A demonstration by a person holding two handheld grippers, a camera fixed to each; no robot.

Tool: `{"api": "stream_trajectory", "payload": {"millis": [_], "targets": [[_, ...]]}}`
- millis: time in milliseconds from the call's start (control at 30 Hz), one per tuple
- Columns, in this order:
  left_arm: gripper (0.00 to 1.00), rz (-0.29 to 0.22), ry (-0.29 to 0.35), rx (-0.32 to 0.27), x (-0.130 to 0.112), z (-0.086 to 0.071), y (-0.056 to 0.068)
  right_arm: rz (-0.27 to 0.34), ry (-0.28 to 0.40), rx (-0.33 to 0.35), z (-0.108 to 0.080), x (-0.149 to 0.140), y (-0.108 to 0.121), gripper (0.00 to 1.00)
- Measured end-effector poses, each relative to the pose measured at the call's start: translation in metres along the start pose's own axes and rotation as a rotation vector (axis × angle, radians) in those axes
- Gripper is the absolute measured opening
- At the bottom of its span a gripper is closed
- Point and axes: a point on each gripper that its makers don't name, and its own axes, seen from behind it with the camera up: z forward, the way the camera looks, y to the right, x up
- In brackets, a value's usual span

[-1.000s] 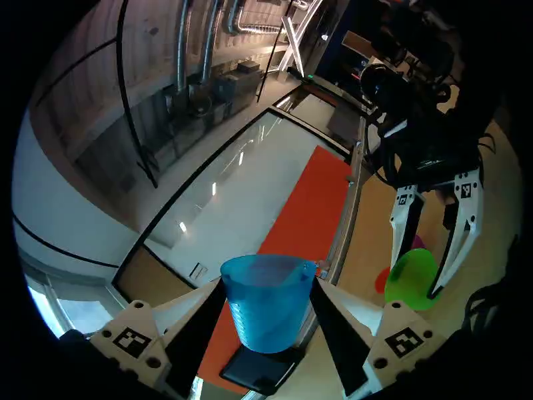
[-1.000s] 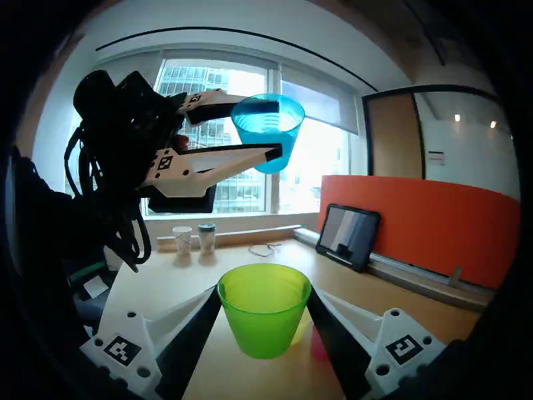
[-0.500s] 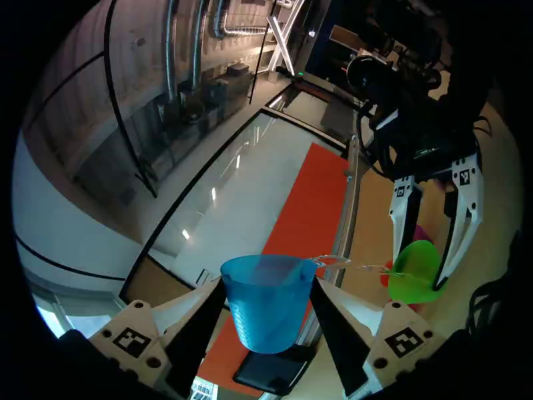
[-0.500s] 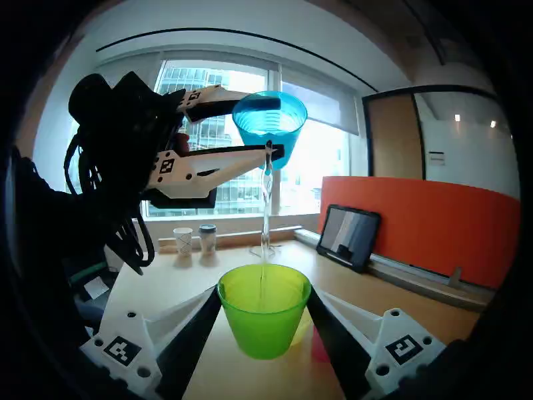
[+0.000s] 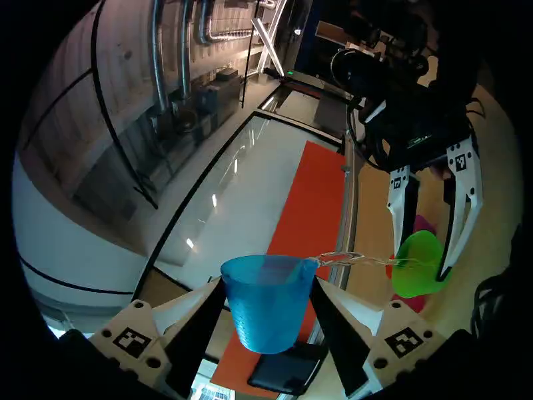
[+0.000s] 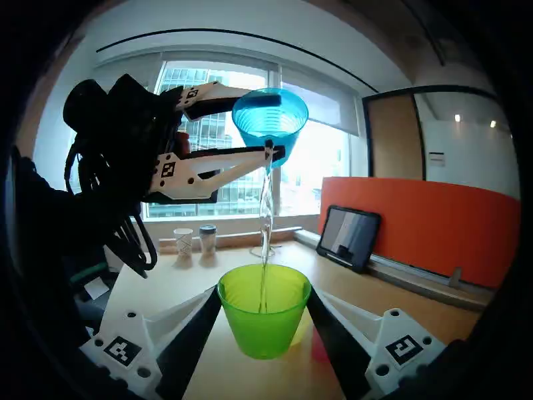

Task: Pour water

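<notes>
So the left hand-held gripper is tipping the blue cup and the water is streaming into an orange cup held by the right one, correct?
Not orange: it is a green cup. In the right gripper view the left hand-held gripper tips the blue cup and the water stream falls into that green cup, held by the right hand-held gripper.

left gripper [image 5: 266, 285] is showing white tapered fingers [image 5: 176, 308] with black inner faces | square black-and-white markers [image 5: 131, 341] are sitting on both finger bases beside paired dark screw holes [image 5: 154, 363] | right gripper [image 6: 263, 291] is wearing the same white fingers, black faces and markers | left gripper's black housing [image 6: 113, 127] is trailing looped black cables [image 6: 130, 233]
</notes>
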Motion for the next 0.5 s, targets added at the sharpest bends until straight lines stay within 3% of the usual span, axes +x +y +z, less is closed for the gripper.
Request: {"api": "stream_trajectory", "payload": {"millis": [500], "targets": [[0.85,0.067,0.01,0.012,0.004,-0.002,-0.0026,-0.004,0.0,-0.002,-0.0014,0.0009,0.0001,0.92]]}}
